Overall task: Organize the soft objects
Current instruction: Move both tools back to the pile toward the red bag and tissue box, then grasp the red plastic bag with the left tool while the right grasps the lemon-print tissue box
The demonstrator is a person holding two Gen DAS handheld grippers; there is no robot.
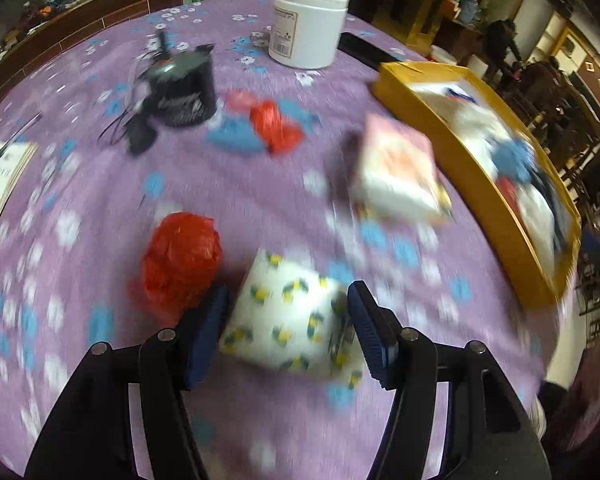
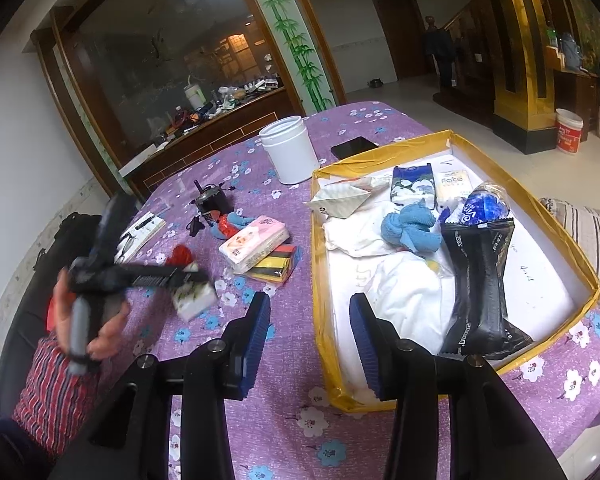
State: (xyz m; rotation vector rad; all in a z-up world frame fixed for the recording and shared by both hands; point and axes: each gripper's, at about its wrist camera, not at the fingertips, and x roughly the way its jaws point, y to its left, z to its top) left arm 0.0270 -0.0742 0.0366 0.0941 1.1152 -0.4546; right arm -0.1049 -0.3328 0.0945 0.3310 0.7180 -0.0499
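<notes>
While the left tool [image 1: 288,320] stands wide around a white tissue pack [image 1: 288,320], pads not pressing, a red bag [image 1: 182,262] lies beside. Right tool [image 2: 310,334] gapes empty over the yellow box [image 2: 320,280] rim; one pack [image 2: 454,184] reads "Face".

Left gripper [image 1: 288,320] points steeply down at the tissue pack [image 1: 292,316], jaws wide, one blue pad either side of the pack; contact unclear through blur. In the right wrist view the same gripper [image 2: 188,276] sits over that pack, held by a bare hand [image 2: 88,332] with a striped sleeve [image 2: 56,392] behind. Right gripper [image 2: 306,320] is angled down, jaws parted and empty, straddling the near-left wall of the yellow box [image 2: 320,280].
</notes>
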